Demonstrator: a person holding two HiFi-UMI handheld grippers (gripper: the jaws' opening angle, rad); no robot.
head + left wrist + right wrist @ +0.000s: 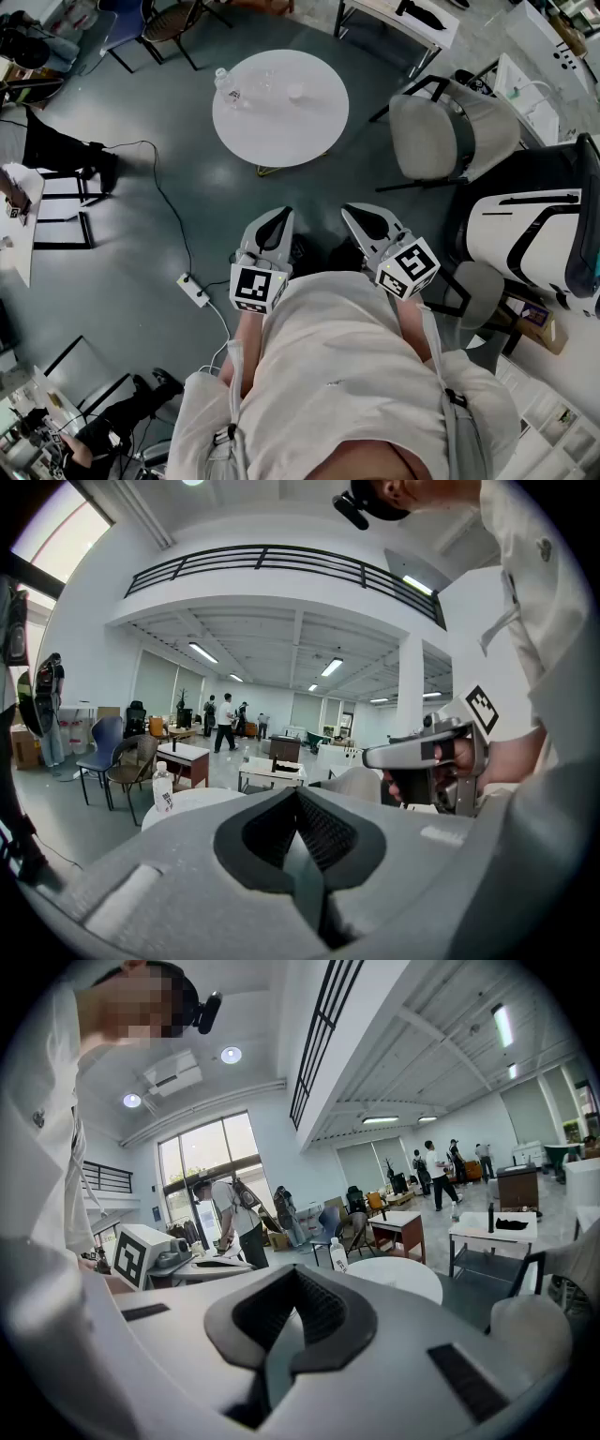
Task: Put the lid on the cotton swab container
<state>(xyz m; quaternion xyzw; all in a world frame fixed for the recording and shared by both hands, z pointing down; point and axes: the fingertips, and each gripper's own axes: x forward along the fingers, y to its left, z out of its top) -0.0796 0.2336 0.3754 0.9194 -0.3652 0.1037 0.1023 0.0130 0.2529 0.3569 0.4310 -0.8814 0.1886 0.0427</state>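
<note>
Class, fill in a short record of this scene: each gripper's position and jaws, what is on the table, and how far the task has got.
left gripper: held near the person's chest, jaws together, nothing between them
right gripper: beside it, jaws together, empty
round white table: ahead on the floor, out beyond both grippers
water bottle: upright near the table's left edge
other table items: too small to identify
task: not started
</note>
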